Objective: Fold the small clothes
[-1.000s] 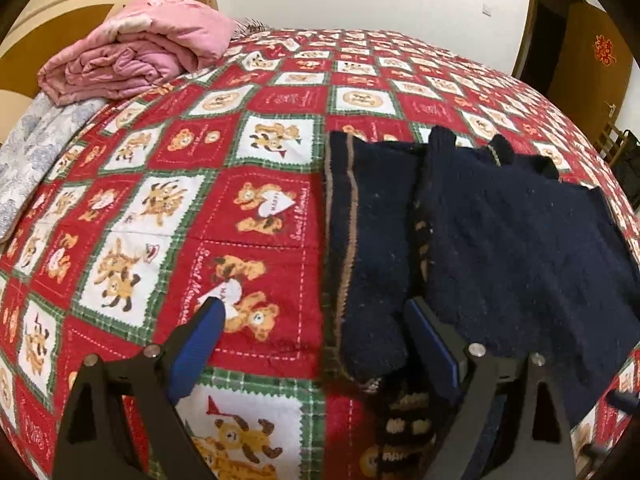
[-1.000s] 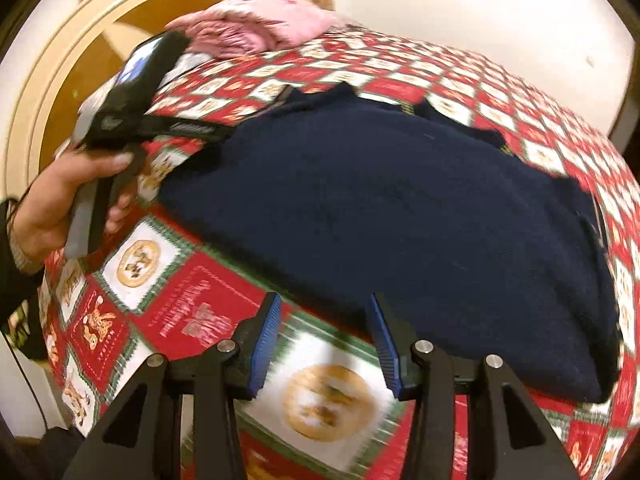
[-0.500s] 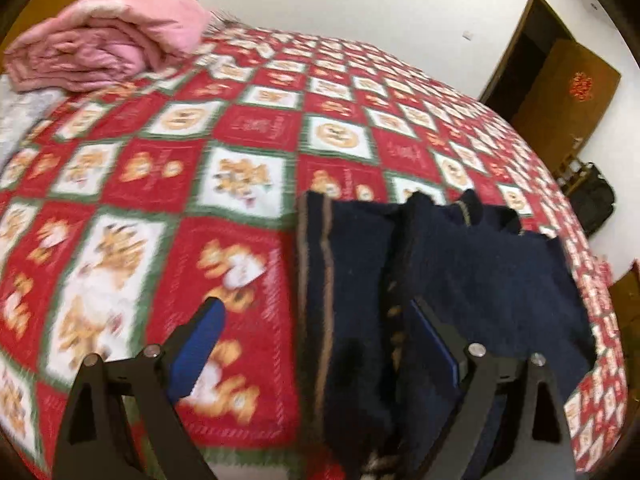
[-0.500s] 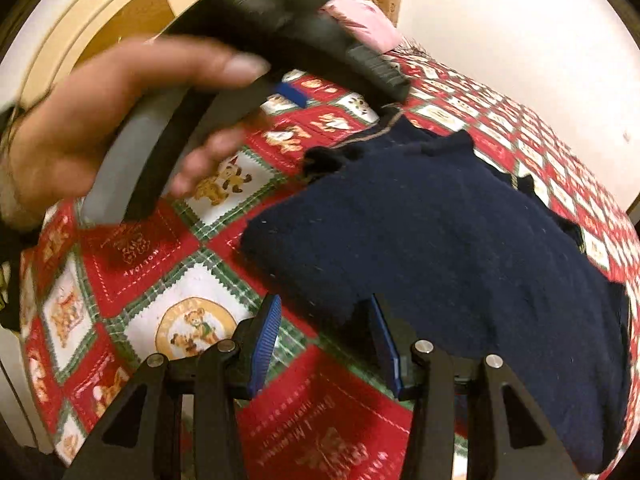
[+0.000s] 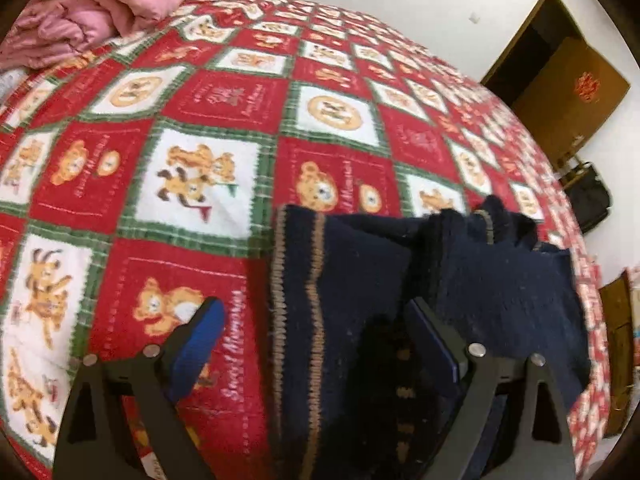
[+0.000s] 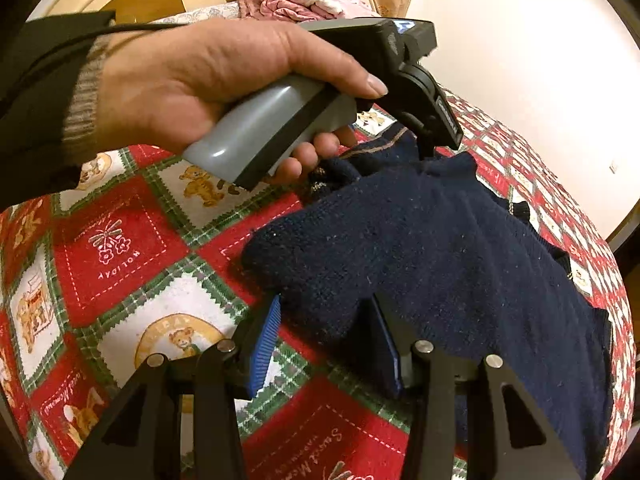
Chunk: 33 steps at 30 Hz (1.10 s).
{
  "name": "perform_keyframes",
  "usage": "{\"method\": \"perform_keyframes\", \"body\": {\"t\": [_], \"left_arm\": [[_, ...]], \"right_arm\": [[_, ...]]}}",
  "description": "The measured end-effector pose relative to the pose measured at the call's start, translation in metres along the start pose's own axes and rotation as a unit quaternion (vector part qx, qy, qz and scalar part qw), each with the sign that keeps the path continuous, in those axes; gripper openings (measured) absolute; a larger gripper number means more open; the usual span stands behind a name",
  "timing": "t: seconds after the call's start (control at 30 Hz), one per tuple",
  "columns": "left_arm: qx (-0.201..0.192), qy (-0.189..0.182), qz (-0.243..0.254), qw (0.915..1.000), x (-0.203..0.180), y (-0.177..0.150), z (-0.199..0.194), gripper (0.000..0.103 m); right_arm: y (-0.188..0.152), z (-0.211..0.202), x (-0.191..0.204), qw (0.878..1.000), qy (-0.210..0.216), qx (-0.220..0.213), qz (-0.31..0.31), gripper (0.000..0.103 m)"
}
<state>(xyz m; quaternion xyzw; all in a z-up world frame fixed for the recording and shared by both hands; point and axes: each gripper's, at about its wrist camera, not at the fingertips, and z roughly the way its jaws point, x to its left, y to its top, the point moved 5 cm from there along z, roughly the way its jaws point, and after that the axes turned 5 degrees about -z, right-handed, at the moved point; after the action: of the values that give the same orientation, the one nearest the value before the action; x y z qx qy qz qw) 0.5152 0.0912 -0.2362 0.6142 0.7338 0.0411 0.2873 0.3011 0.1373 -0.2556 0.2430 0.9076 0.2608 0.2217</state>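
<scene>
Red teddy-bear bedspread (image 5: 224, 112) covers the bed; pink quilt (image 5: 92, 12) upper left. Navy sweater (image 6: 460, 248) lies folded at lower right. Left gripper (image 5: 316, 344) spread, one finger over the sweater. Right gripper (image 6: 328, 340) spread around its near edge, not pinching.

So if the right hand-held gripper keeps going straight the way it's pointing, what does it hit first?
Most likely the navy knit sweater: the right hand-held gripper stands open astride its near edge, angled down at the teddy-bear bedspread beneath. Depth is hard to judge.
</scene>
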Motion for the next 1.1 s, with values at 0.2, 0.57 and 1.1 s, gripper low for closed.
{"method": "perform_keyframes", "body": {"t": [0.2, 0.57, 1.1], "left_arm": [[0.032, -0.096, -0.012, 0.9948, -0.016, -0.005, -0.005, 0.095], [0.046, -0.043, 0.024, 0.9977, -0.026, 0.002, 0.013, 0.088], [0.031, -0.069, 0.006, 0.9971, -0.02, 0.007, -0.001, 0.016]], "right_arm": [[-0.002, 0.001, -0.001, 1.0, 0.009, -0.003, 0.01, 0.047], [-0.001, 0.0, -0.008, 1.0, 0.01, -0.009, 0.026, 0.047], [0.011, -0.009, -0.001, 0.999, 0.01, -0.03, 0.038, 0.01]]}}
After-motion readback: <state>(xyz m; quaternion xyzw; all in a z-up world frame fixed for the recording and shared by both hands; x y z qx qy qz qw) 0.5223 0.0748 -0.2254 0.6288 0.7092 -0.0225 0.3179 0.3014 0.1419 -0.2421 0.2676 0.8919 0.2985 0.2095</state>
